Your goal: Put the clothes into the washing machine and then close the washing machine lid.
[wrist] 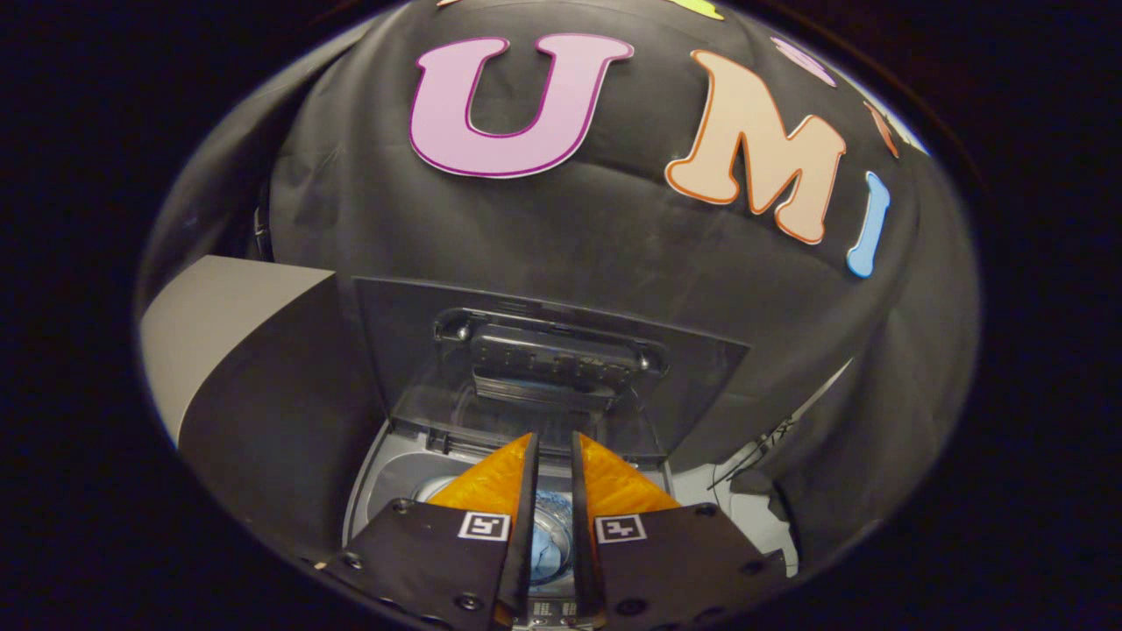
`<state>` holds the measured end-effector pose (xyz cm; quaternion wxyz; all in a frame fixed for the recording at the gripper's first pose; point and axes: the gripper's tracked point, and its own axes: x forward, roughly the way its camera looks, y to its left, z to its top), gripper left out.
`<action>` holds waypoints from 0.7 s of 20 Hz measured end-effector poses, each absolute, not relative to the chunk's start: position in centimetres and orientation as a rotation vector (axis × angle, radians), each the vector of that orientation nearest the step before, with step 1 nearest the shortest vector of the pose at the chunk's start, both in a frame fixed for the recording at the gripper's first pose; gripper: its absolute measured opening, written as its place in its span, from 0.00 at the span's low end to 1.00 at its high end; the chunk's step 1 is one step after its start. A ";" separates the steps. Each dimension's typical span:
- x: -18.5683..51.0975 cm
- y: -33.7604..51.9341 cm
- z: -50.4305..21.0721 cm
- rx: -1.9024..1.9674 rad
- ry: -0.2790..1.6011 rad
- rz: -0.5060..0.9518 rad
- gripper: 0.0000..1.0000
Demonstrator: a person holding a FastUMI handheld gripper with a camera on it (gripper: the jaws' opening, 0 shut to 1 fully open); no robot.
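1. Claw (553, 456) hangs above the washing machine (386, 473), pointing down toward the drum opening. Its two orange fingers (491, 482) stand close together with a narrow slit between them, and nothing is pinched there: clenched on nothing, near enough.

2. The washing machine lid (561, 359) stands raised behind the opening, tilted back toward the booth wall. Its dark glass shows a reflection of the control strip. Propped this way it leaves the drum mouth free for loading from above.

3. The drum (550, 539) shows through the gap between the fingers, directly below them. A pale bluish crumple lies down there. It may be cloth already inside, but too little shows to be sure.

4. No clothes between or ahead of the fingers. Judging from this, the loading step looks done or nearly so, and the lid is the remaining job.

5. Judgement on the next move: the claw would need to go up and behind the machine opening to reach the lid's upper edge, then pull it forward and down. The closed fingers suit a push or hook better than a grip.

6. Risk: the lid could drop hard once past its balance point.
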<state>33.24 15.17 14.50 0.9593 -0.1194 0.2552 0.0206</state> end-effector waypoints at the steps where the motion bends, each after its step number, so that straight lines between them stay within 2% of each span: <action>1: 33.7 15.6 14.9 -0.232 0.501 0.045 0.27; 11: 41.7 20.3 20.8 -0.103 0.324 0.060 0.57; 12: 42.7 20.9 21.2 -0.083 0.316 0.064 0.57; 14: 44.1 21.5 21.7 -0.041 0.310 0.067 0.76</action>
